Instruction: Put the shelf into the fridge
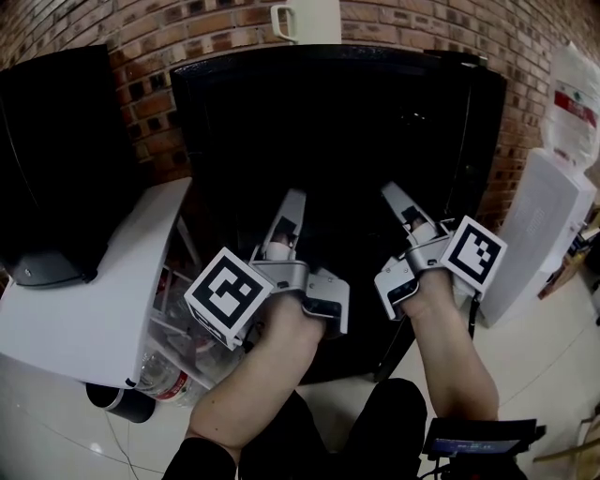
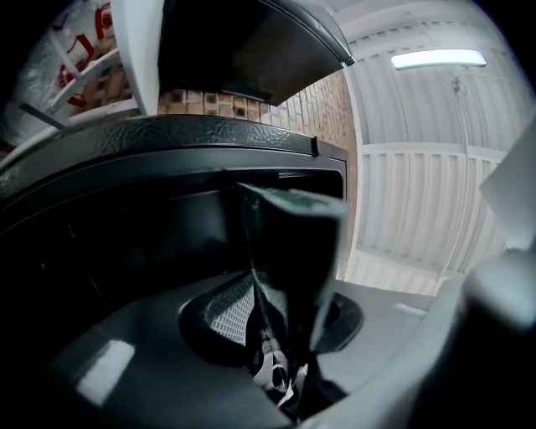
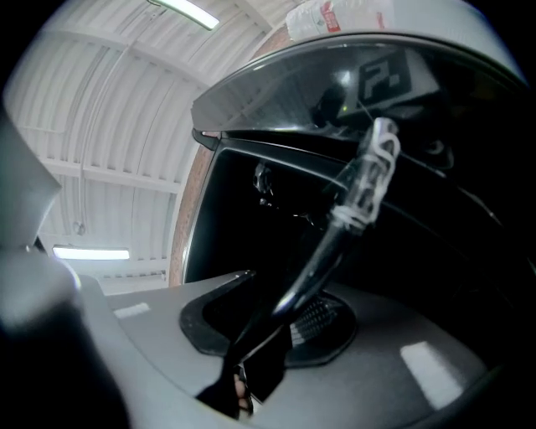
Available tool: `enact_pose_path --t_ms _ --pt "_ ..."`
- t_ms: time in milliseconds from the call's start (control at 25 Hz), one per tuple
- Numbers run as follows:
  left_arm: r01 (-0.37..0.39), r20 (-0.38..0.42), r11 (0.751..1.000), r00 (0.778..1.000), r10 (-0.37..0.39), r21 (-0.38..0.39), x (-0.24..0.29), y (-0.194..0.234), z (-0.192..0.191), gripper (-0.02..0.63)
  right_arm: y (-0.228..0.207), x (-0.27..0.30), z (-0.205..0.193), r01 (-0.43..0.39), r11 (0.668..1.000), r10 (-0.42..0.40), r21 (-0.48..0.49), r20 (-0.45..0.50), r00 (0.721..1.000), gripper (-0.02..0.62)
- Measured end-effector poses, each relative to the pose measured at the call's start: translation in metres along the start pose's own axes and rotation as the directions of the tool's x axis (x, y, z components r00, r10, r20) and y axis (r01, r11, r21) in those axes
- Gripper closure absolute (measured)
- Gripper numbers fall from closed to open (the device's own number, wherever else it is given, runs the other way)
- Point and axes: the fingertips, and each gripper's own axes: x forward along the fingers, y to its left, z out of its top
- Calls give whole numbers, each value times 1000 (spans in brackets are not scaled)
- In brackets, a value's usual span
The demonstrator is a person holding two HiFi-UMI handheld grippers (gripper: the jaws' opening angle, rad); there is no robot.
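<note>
The black fridge [image 1: 337,112] stands open against the brick wall, with a white mug [image 1: 305,19] on top and bottles [image 1: 173,370] low on the left. Both arms reach towards its dark mouth. The left claw [image 1: 292,202] is spread. The shelf [image 2: 289,251], a dark thin pane seen edge-on, stands between its pads without being pinched. The right claw [image 1: 398,197] is spread too, and the pane's edge runs up between its pads to a white clip [image 3: 373,172]. The shelf sits right at the fridge opening; how far inside it is, I cannot tell.
</note>
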Motion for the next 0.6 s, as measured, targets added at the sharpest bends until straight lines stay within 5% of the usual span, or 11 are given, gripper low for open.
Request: enact_pose_path --t_ms 600 --pt "-25 59 999 998 26 -22 4 8 11 567 12 -37 -20 -44 996 37 -80 -89 995 502"
